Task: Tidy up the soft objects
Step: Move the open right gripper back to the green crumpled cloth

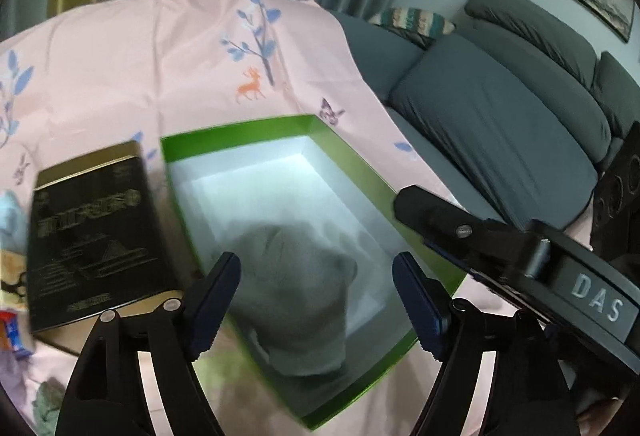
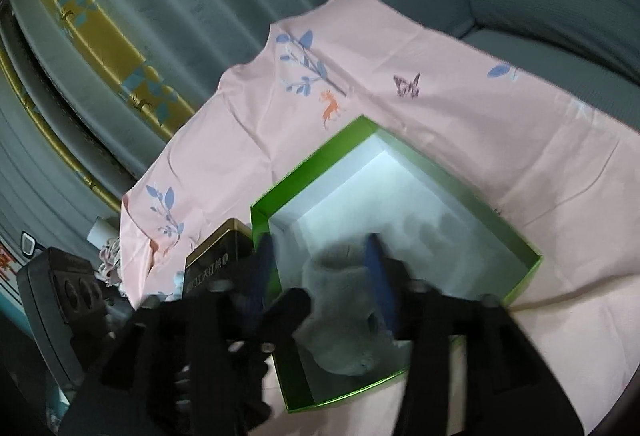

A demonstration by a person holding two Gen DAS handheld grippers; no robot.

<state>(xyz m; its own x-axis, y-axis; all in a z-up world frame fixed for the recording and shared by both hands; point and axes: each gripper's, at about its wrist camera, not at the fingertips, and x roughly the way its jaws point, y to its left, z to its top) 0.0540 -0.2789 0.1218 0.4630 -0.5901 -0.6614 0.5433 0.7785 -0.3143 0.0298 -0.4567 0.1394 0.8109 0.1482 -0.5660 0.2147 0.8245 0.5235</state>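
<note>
My left gripper (image 1: 316, 300) and right gripper (image 2: 320, 276) both gape open over the soft grey cloth bundle (image 1: 296, 300) lying low-centre inside the green white-lined cardboard box (image 1: 240, 127).

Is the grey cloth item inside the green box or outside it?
Inside: the grey cloth item lies bunched on the white floor of the green box, within its walls.

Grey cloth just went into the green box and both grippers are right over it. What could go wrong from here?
1. The grey cloth lies bunched at the near end of the green box; the open left gripper straddles it and could snag it when withdrawing.
2. The right gripper hangs close over the same cloth; the two grippers may collide.
3. The black tin sits beside the box; a sideways move might knock it.
</note>
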